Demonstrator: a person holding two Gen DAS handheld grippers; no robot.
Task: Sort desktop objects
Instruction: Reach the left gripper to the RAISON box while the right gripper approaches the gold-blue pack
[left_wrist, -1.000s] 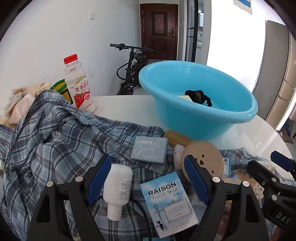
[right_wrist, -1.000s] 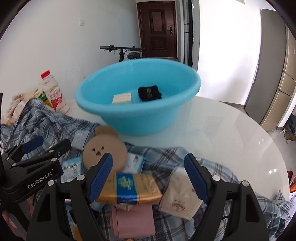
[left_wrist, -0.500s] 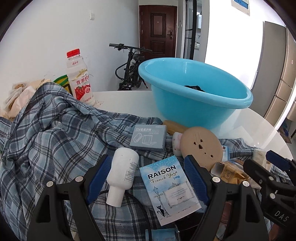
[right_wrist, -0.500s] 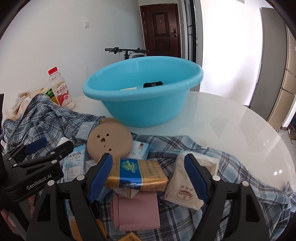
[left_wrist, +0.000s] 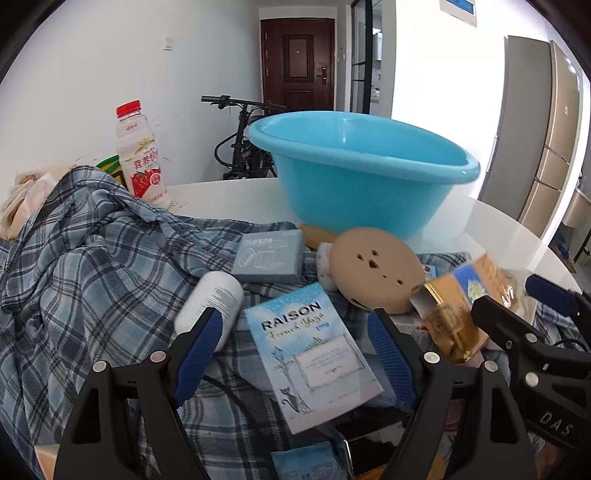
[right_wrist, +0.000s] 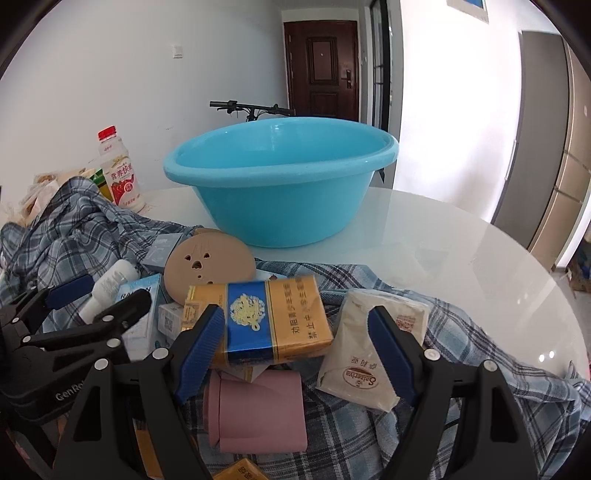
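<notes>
A blue basin (left_wrist: 365, 177) stands at the back of the white round table (right_wrist: 461, 266); it also shows in the right wrist view (right_wrist: 284, 184). My left gripper (left_wrist: 295, 347) is open, low over a blue RAISON packet (left_wrist: 314, 354), with a white bottle (left_wrist: 210, 302) by its left finger. My right gripper (right_wrist: 295, 339) is open, its fingers either side of a gold and blue cigarette pack (right_wrist: 266, 317), which also shows in the left wrist view (left_wrist: 461, 299). A white sachet (right_wrist: 373, 343) lies by its right finger.
A plaid shirt (left_wrist: 74, 266) covers the table's near side. On it lie a grey box (left_wrist: 269, 256), a tan disc (left_wrist: 376, 269) and a pink cup (right_wrist: 258, 410). A red-capped milk bottle (left_wrist: 138, 155) stands back left. A bicycle (left_wrist: 243, 140) is behind.
Both grippers have dropped lower and closer to the pile. The basin's contents have passed out of sight behind its rim. The cigarette pack now sits between my right fingers.
</notes>
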